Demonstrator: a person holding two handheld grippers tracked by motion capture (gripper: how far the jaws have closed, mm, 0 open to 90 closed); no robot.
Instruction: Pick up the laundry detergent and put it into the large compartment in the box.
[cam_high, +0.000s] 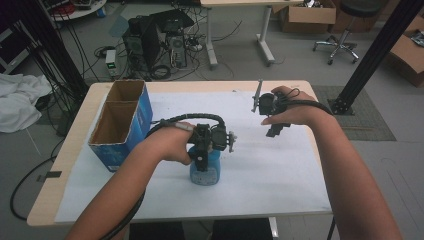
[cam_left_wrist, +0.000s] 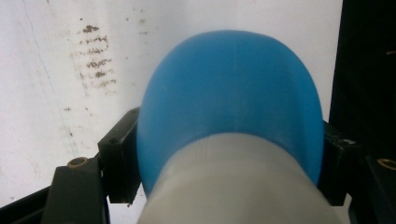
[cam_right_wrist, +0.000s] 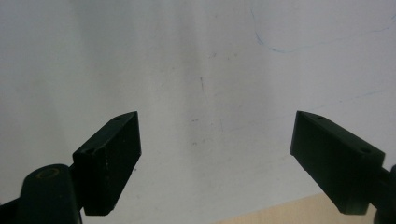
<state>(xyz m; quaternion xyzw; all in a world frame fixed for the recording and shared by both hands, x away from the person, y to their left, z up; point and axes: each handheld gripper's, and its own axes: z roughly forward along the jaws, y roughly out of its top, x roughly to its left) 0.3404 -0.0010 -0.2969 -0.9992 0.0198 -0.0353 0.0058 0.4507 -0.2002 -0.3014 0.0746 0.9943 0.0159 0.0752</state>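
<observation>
A blue bottle with a pale grey neck stands on the white sheet near the table's middle front. My left gripper comes down on it from above, its jaws shut on the bottle's sides. In the left gripper view the blue bottle bulges between the two black jaws of the left gripper, grey neck nearest the camera. My right gripper hovers over the sheet at the far right. The right gripper is open, its jaws wide apart over bare paper.
An open blue cardboard box with two empty compartments stands at the table's left. The wooden table edge shows around the sheet. Computers, cables, a stool and cartons lie on the floor beyond.
</observation>
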